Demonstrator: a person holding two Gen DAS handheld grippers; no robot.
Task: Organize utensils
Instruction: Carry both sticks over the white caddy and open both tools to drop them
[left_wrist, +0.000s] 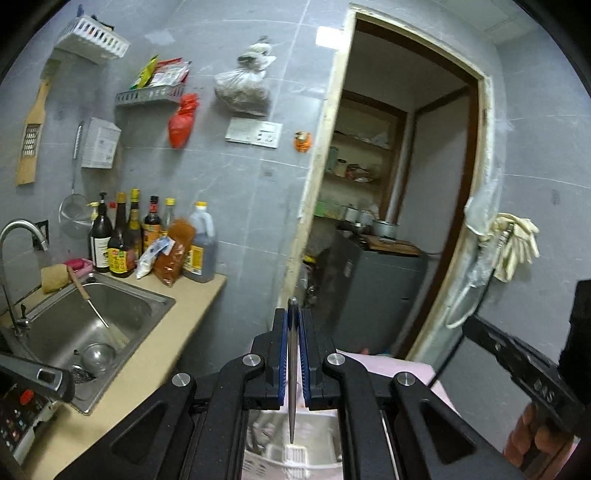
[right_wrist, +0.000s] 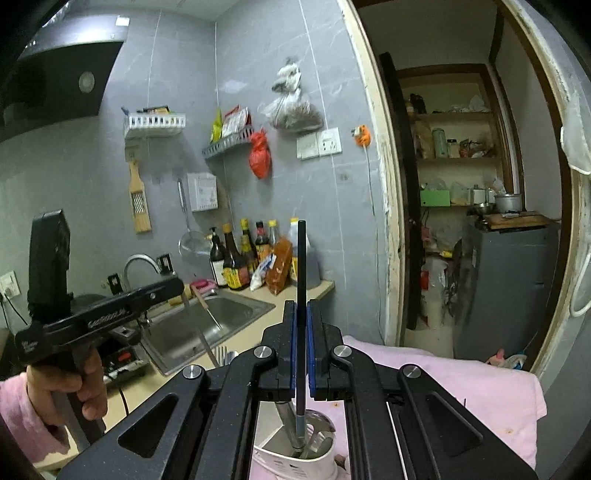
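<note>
Left hand-held gripper (left_wrist: 293, 325) points level, pads clamped on an upright metal utensil (left_wrist: 292, 373) whose lower tip hangs over the white basket (left_wrist: 295, 454) below. Right hand-held gripper (right_wrist: 301, 321) pinches a dark upright chopstick (right_wrist: 301, 295), its lower end in the white holder cup (right_wrist: 295, 463) on the pink towel (right_wrist: 461, 384). Beyond, the sink (right_wrist: 207, 328).

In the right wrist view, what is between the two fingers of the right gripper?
A thin dark utensil handle stands upright between the right gripper's blue-padded fingers; its lower end goes down into the white holder.
</note>
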